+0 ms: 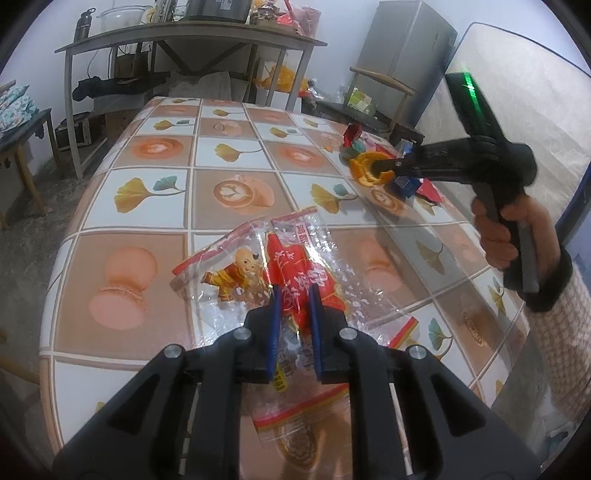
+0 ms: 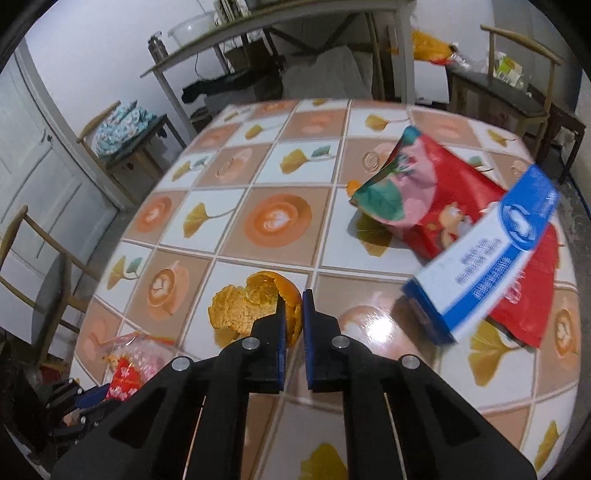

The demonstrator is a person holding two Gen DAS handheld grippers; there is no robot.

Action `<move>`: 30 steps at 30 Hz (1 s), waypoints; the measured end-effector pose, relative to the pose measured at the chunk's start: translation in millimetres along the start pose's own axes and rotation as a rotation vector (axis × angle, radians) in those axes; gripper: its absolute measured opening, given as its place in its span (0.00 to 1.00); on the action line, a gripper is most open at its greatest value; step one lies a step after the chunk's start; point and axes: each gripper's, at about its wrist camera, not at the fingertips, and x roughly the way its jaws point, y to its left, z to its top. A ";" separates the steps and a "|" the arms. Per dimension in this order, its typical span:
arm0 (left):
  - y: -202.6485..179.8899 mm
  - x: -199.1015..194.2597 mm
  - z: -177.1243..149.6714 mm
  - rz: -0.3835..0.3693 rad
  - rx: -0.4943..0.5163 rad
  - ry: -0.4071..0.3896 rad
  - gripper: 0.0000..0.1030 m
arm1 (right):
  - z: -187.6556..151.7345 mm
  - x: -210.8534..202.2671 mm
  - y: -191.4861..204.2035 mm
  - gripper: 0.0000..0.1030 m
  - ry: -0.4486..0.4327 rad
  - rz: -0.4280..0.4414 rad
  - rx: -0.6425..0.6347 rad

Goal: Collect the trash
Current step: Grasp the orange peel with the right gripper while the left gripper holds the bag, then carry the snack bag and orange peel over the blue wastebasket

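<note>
A person works two handheld grippers over a desk [image 1: 155,206] covered in a tile-pattern cloth of coffee cups and ginkgo leaves.

The left gripper [image 1: 294,295] is closed on a crumpled clear plastic wrapper [image 1: 258,266] printed in red with a cartoon figure; the film is pinched between the blue pads and spreads out over the near part of the desk.

Toward the far right of the desk in the left wrist view, the right gripper [image 2: 294,299], gripped by a hand [image 1: 502,236] in a dark cuff and checked sleeve, is down on an orange peel [image 2: 240,306]. Its jaws stand almost together, with a narrow gap between the pads. The edge of the peel lies against the left pad, but the frames do not show whether any of it is actually pinched.

Beside the peel, to the right in the right wrist view, lies a red snack bag [image 2: 436,199] with a pink and green end, and a blue and white carton [image 2: 484,258] rests tilted across it, blurred.

Beyond the desk stand a cluttered metal shelf table [image 1: 192,33], wooden chairs [image 2: 517,81] and a grey refrigerator [image 1: 406,55].
</note>
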 end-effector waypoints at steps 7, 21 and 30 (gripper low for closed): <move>-15.7 -14.9 12.4 -0.021 0.026 -0.037 0.10 | -17.0 -64.1 -12.1 0.08 -0.127 0.032 0.044; -110.3 -29.1 48.4 -0.184 0.222 -0.087 0.09 | -96.0 -194.6 -75.2 0.07 -0.381 -0.031 0.195; -245.6 -8.6 60.8 -0.402 0.475 -0.072 0.09 | -223.1 -304.5 -179.6 0.08 -0.532 -0.280 0.494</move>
